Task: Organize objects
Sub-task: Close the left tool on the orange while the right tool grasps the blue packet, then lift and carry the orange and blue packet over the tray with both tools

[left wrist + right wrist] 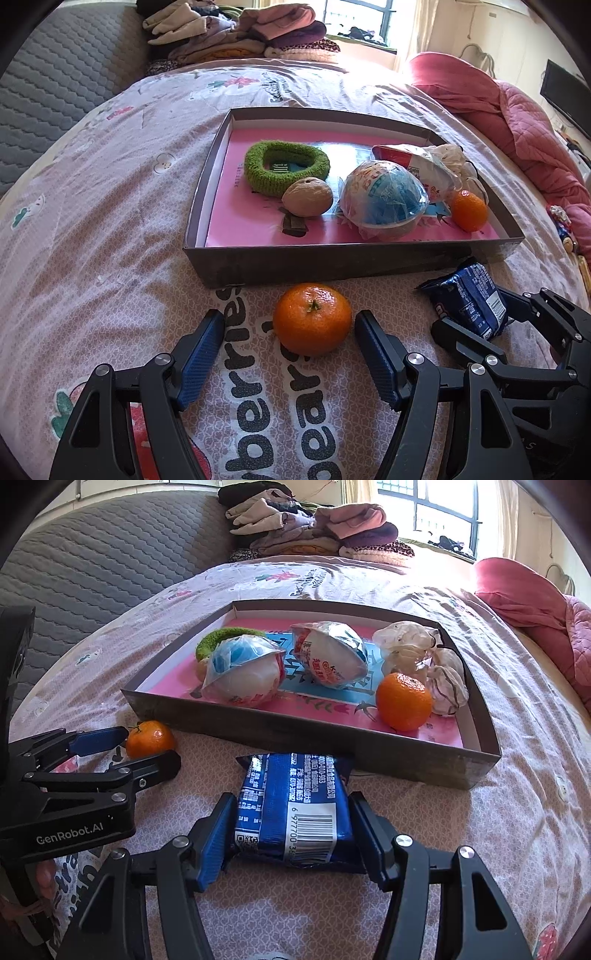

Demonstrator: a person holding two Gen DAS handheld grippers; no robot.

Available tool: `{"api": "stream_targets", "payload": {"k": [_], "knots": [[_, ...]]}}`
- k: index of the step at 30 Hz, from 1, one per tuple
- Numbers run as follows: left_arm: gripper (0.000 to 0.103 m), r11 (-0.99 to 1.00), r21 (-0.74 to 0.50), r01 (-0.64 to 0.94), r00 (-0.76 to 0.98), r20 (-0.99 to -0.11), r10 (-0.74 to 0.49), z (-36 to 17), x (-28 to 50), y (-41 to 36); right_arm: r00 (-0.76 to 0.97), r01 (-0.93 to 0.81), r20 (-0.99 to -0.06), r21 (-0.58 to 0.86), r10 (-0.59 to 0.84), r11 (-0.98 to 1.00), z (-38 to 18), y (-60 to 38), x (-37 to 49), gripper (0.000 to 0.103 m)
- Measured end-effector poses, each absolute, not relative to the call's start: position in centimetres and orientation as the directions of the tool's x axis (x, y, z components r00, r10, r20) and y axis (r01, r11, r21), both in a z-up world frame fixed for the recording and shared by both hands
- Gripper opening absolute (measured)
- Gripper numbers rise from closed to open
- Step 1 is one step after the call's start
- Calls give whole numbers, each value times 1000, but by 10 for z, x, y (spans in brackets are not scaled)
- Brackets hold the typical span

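Note:
A tangerine (312, 319) lies on the pink printed bedspread just in front of a shallow grey tray (332, 262). My left gripper (290, 321) straddles it, open, with a gap on each side. To its right lies a blue snack packet (291, 797), barcode up, its far end against the tray wall. My right gripper (291, 801) is shut on the packet, pads against both its long sides. Inside the tray lie a green fuzzy ring (258, 166), a walnut (307, 197), two foil-wrapped egg toys (243, 675), a second tangerine (404, 701) and crumpled plastic bags (424, 653).
The tray stands mid-bed with bedspread on all sides. A pile of folded clothes (240, 33) sits at the far end by the window. A pink quilt (517, 122) is bunched at the right. A grey quilted mattress (55, 74) rises at the left.

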State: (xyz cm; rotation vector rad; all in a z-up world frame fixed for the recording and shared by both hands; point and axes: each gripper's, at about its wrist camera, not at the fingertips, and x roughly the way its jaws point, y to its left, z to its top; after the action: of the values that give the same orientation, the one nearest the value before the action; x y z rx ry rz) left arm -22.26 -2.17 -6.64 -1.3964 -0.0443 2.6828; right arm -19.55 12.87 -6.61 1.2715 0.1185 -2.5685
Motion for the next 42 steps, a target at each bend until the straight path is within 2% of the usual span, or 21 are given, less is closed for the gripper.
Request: {"api": "stream_targets", "payload": {"k": [3, 10, 30, 42], "knots": [[69, -993, -70, -93, -569, -815, 111, -67, -223, -20, -578, 278, -790, 43, -203, -959, -65, 128, -195, 59], [40, -988, -97, -120, -568, -809, 148, -65, -223, -17, -578, 280, -788, 52, -211, -959, -64, 130, -194, 57], [40, -986, -85, -143, -593, -790, 154, -47, -211, -11, -584, 307, -762, 111, -279, -945, -50, 136, -187, 53], [40, -984, -81, -157, -649, -743, 165, -15, -196, -9, -653, 311, -688, 137, -316, -941, -13, 144, -174, 53]]}}
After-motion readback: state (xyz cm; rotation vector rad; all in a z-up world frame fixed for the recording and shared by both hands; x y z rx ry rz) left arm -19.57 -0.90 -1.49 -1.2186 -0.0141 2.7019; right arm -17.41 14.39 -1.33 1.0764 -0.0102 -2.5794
